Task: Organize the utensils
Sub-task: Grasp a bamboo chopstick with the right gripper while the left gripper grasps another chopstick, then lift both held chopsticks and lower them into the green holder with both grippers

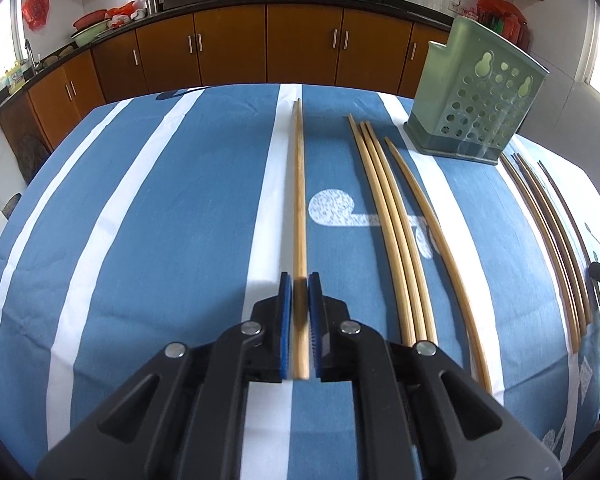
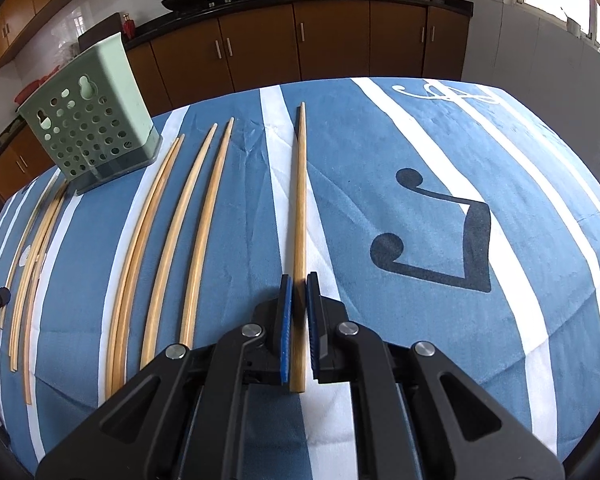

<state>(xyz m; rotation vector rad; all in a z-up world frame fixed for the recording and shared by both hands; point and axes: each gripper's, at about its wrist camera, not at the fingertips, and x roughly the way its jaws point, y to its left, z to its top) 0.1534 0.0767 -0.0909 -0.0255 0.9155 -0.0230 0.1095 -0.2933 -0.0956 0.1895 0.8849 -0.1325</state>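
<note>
Two grippers, one chopstick each. Left wrist view: the left gripper has its blue pads narrowed around the near end of a pale bamboo chopstick, whose long axis runs straight ahead. The perforated green plastic utensil holder stands far right on the blue-and-white striped tablecloth. Right wrist view: the right gripper likewise clamps another bamboo chopstick, pointing forward. Here the holder lies far left; neither gripper looks clearly nearer.
</note>
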